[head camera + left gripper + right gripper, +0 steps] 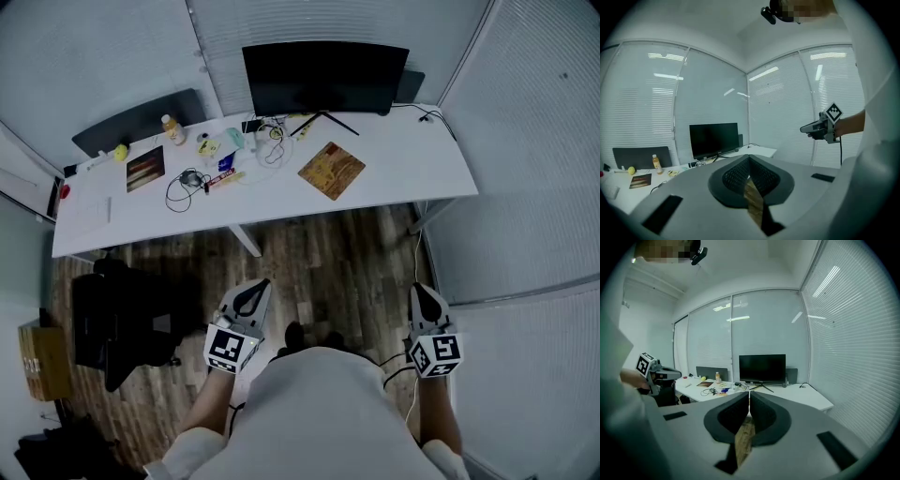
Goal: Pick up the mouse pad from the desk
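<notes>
Hand-held gripper and mouse pad are well apart at this moment. The mouse pad (331,170), brown with an orange pattern, lies flat on the white bench (412,178). In the head view it is in the upper half of the frame, a little right of centre. It sits just below the foot of the monitor (323,80) and well clear of the book (145,168) and bottle (172,128) toward the upper left. It is turned like a diamond: one corner points down the frame toward the bench's near edge, and its sides run on the diagonal. It looks about as wide as it is long, so I cannot name a long axis with any confidence.

A strip of wooden floor (319,253) lies between the bench and the person. In the lower half of the frame, the left hand-held gripper (251,291) is left of centre and the right hand-held gripper (424,295) is right of centre. Both point up the frame toward the bench. Each gripper's own view shows its pads pressed together at the tip with nothing between them.

The pad lies up the frame from both, in the column between them. There is little to choose, though it seems slightly closer to the left one. My judgement is that the approach has not begun. Either gripper must first travel across the floor to the bench, spread its pads, and meet the pad at a corner or a diagonal edge, since it lies flush on the surface.
</notes>
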